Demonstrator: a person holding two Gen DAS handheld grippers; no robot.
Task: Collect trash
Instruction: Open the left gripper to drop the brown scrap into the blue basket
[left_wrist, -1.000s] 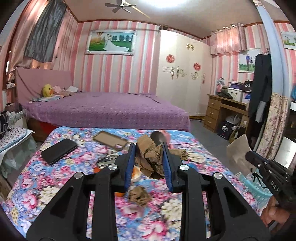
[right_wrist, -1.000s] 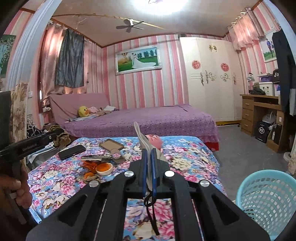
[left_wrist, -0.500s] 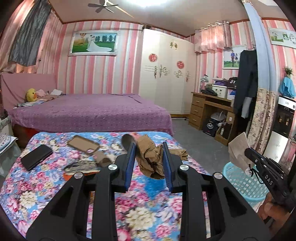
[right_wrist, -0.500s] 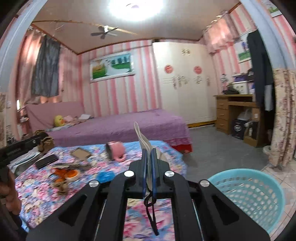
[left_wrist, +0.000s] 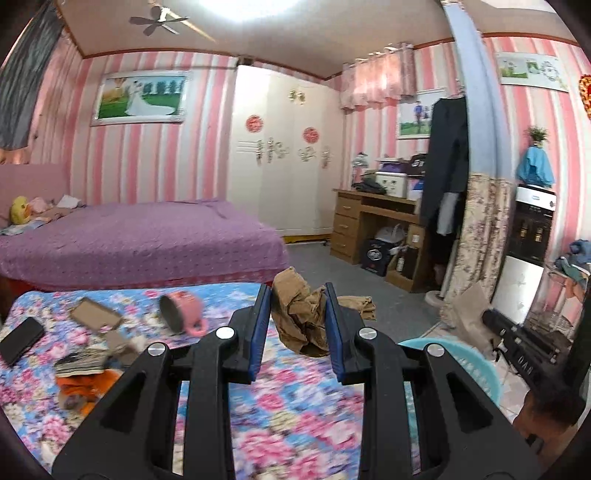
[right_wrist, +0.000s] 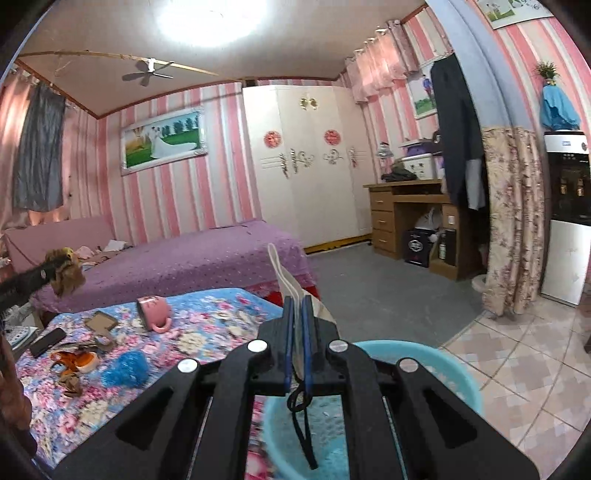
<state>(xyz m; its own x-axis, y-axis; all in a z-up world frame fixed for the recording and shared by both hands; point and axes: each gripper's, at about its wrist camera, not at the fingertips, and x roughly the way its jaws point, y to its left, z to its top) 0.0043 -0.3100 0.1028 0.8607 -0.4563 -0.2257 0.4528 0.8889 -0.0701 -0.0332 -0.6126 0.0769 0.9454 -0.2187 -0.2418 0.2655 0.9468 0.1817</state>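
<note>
Both my grippers held out, each clamped on something.

My left gripper points slightly downward, its blue pads part-way apart and pressed on a crumpled brown wad. My right gripper also tilts a little down, jaws almost together on a thin pale sheet. In the left view, my right hand shows at the lower right edge.

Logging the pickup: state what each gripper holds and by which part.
Left gripper: crumpled brown paper, pinched across its middle. Right gripper: flat pale paper bag with black cord, clamped at its lower edge.
</note>
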